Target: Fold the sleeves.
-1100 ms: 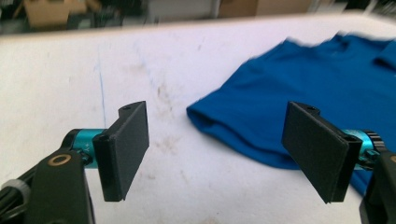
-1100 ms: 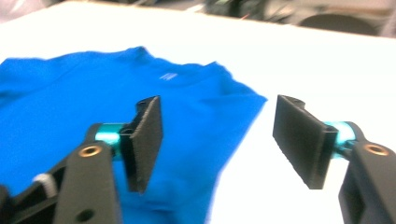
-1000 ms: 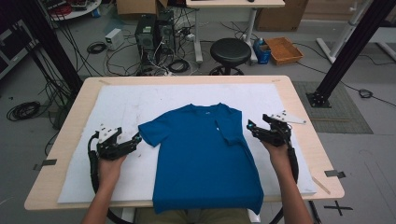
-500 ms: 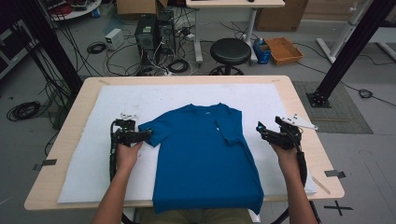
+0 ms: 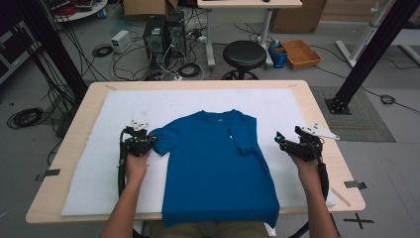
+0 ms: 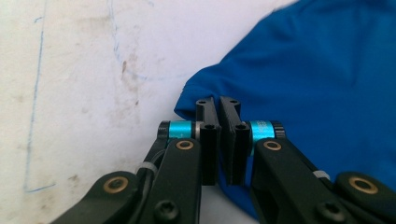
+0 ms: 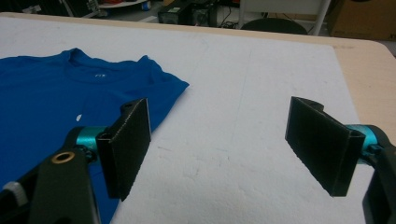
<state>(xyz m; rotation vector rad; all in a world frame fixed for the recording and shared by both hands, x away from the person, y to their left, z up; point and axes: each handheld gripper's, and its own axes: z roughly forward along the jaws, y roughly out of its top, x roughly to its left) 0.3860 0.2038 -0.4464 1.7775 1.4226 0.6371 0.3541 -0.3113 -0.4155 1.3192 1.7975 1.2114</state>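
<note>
A blue T-shirt lies flat on the white mat, collar away from me and hem hanging over the near table edge. Its right sleeve is folded inward onto the chest. My left gripper sits at the left sleeve. In the left gripper view the left gripper is shut on the sleeve's hem. My right gripper hovers over bare mat to the right of the shirt. Seen in the right gripper view, the right gripper stands wide open, holding nothing, with the shirt off to its left.
The mat covers most of a wooden table, with a bare wood strip along the right edge. On the floor beyond the far edge stand a black stool, computer towers, loose cables and an orange box.
My left gripper has moved forward and right to the left sleeve and shut on its hem. My right gripper has drawn slightly right, away from the folded right sleeve, and stays open.
</note>
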